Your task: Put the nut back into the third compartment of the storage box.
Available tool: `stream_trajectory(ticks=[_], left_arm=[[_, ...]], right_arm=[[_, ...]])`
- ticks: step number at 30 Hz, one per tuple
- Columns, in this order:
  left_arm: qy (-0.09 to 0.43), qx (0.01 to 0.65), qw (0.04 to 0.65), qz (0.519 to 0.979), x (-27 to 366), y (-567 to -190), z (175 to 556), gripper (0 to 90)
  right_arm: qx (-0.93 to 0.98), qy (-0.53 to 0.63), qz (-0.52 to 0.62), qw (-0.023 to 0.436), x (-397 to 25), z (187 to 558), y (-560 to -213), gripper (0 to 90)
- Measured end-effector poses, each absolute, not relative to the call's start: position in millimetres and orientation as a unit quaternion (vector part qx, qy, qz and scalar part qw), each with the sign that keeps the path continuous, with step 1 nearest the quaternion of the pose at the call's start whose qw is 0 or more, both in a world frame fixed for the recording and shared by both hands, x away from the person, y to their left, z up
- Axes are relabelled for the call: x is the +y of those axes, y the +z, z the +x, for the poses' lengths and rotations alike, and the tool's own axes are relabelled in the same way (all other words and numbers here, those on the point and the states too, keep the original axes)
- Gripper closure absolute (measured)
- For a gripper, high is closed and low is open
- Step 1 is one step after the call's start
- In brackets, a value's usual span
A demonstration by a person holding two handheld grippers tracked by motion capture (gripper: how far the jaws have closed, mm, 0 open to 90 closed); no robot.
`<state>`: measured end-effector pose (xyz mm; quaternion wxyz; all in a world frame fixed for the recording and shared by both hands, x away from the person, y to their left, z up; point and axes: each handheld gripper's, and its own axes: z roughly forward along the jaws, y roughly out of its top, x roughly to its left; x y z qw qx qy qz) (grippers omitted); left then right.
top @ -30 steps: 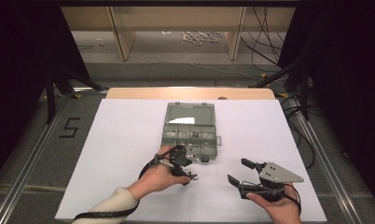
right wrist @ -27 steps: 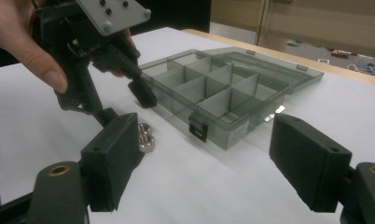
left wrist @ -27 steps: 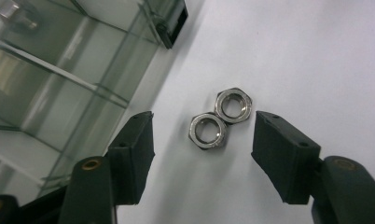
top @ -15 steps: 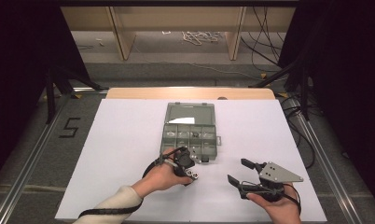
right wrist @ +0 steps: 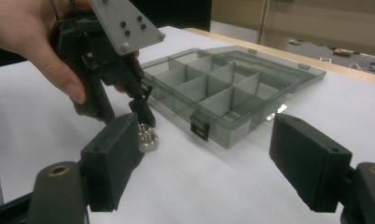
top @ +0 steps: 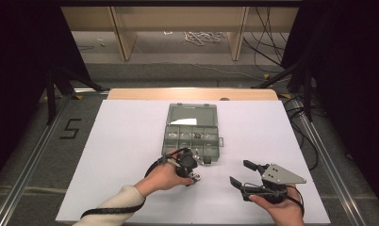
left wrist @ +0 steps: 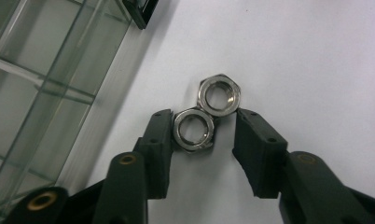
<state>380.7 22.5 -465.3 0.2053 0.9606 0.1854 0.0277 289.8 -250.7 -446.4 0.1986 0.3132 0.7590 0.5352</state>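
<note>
While left gripper point(left wrist: 202, 140) fingers straddle them open, two nuts point(left wrist: 206, 114) flat, holes upward, touching, right gripper point(top: 246, 173) open, empty

Left hand point(top: 165, 176) reaches forward from light sleeve point(top: 117, 203), wrist bent down — left gripper point(left wrist: 202, 136) tilted toward table, jaws parted. Right hand point(top: 277, 208) low near table's front edge, holding right gripper point(right wrist: 204, 154) roughly level, pointing toward left one — jaws wide apart, nothing between them.
</note>
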Motion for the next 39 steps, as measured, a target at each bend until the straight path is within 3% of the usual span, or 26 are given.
stream_trajectory(ticks=[6, 39], left_arm=[[0.029, 0.178, 0.194, 0.964, 25, -464, 381, 69.5], [0.051, 0.202, 0.217, 0.954, 25, -453, 374, 69.9]], right_arm=[[0.764, 0.528, 0.315, 0.196, -252, 289, -445, 25.1], [0.752, 0.547, 0.311, 0.195, -250, 291, -447, 25.1]])
